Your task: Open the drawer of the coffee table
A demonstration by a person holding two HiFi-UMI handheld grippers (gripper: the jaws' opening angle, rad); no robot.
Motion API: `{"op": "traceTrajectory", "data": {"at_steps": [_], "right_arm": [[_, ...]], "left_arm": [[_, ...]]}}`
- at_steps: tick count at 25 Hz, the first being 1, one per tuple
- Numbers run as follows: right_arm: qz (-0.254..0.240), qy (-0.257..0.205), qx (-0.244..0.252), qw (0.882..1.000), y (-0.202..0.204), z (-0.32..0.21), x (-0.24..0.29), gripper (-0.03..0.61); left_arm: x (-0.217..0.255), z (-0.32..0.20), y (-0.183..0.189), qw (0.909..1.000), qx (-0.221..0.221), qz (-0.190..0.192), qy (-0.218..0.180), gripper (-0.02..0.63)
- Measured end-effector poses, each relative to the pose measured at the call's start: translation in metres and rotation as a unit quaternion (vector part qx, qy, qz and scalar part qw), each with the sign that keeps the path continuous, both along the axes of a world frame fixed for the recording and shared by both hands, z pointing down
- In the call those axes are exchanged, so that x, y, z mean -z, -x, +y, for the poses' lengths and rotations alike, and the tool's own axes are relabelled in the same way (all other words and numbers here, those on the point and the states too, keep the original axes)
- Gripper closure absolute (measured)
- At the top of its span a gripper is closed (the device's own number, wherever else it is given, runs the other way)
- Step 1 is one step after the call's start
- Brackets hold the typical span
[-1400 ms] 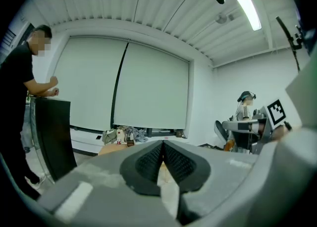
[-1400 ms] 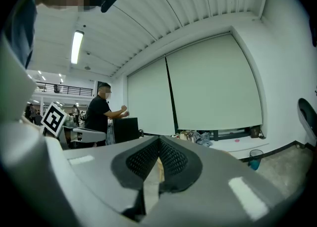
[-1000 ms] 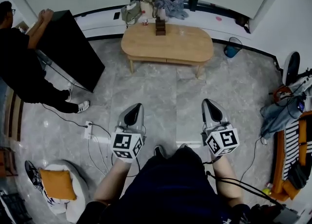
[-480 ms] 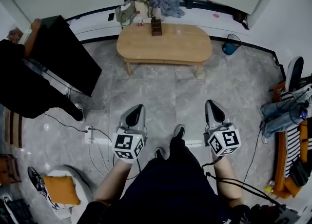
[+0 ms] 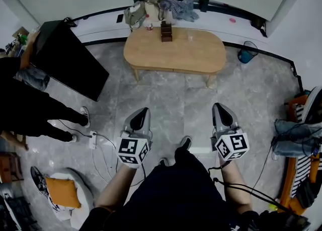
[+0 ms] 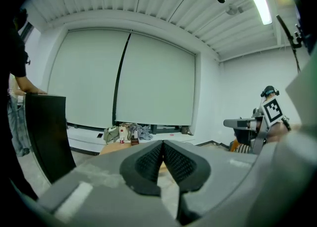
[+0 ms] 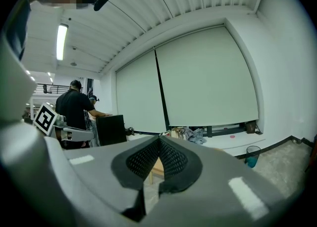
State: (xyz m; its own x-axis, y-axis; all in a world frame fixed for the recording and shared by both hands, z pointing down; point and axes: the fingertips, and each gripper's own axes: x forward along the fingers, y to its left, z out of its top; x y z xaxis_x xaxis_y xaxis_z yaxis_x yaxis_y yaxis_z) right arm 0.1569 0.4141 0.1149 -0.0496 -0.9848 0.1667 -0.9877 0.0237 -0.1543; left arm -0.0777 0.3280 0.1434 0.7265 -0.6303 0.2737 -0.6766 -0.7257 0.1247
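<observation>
The oval wooden coffee table (image 5: 175, 50) stands ahead of me on the grey tiled floor, its drawer front (image 5: 190, 70) shut in the near edge. A small dark box (image 5: 166, 31) sits on its top. My left gripper (image 5: 143, 110) and right gripper (image 5: 218, 106) hover side by side well short of the table, both shut and empty. In the left gripper view the jaws (image 6: 162, 143) meet with the table (image 6: 113, 148) far beyond. The right gripper view shows its pads (image 7: 158, 139) closed too.
A tall black panel (image 5: 68, 59) stands at the left with a person (image 5: 25, 104) beside it. Cables and a power strip (image 5: 93, 139) lie on the floor near my left. A blue bin (image 5: 247, 54) is right of the table. Clothes are piled at the wall (image 5: 173, 6).
Both grippers and I have moved forward toward the table. The person at the left has shifted further left beside the black panel. Jaws stay shut.
</observation>
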Motion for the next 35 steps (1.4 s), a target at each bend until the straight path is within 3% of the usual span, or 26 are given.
{"op": "traceTrajectory", "data": {"at_steps": [11, 21, 27, 35], "right_arm": [[-0.01, 0.007, 0.08, 0.997, -0.027, -0.067, -0.015, 0.577], [-0.028, 0.042, 0.13, 0.99, 0.006, -0.109, -0.054, 0.577], [-0.018, 0.044, 0.117, 0.992, 0.015, -0.139, -0.06, 0.577], [-0.006, 0.052, 0.055, 0.997, 0.002, -0.211, -0.055, 0.577]], "left_arm": [[-0.009, -0.03, -0.018, 0.9969, 0.077, -0.013, 0.007, 0.612], [-0.046, -0.041, 0.021, 0.9902, 0.129, -0.031, 0.045, 0.612], [-0.062, -0.08, 0.03, 0.9915, 0.118, -0.025, 0.049, 0.612], [-0.057, -0.176, 0.018, 0.9975, 0.055, -0.008, 0.044, 0.612]]}}
